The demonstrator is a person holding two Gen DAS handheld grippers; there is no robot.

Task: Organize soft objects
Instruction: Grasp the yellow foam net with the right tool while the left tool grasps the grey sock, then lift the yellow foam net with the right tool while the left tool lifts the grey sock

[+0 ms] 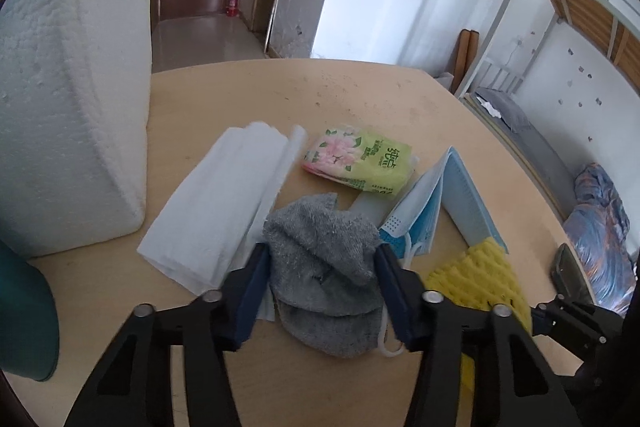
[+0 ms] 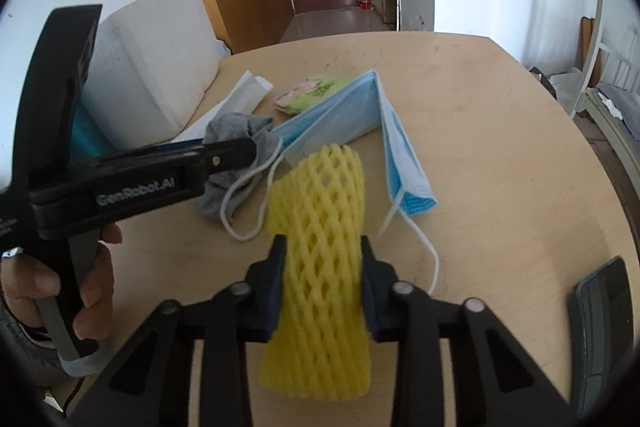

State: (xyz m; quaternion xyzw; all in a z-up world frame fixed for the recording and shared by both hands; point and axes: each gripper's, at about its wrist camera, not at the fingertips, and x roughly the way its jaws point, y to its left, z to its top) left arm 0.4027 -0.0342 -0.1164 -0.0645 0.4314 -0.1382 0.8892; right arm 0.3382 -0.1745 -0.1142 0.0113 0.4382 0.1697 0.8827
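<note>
At the far left of the wooden table [image 1: 192, 367] stands a white foam block [image 1: 72, 87], with a folded white paper towel [image 1: 216, 203] lying just beside its base. Next comes the grey sock [image 1: 324, 259], crumpled in a heap that overlaps the towel's near edge. The left gripper [image 1: 320, 291] straddles it: both blue pads touch the sock's sides and the fabric bulges up between them, so the jaws look to be closed on it at a partly open width. The sock lies straight ahead of this gripper, its length running away along the fingers.

Behind the sock sits a green floral tissue pack [image 1: 360, 163], and to its right a blue face mask [image 2: 360, 115] lies folded in a tent shape, its white ear loops trailing toward the sock and toward the near edge.

Right of the sock lies the yellow foam fruit net [image 2: 320, 227], a tube whose long axis points away from the right gripper [image 2: 322, 283]. Its pads pinch the net across its waist, about a third open. Each hand is already on its nearer item, so the next move is likely a lift.

A dark phone-like object [image 2: 604, 331] rests at the table's right edge.
</note>
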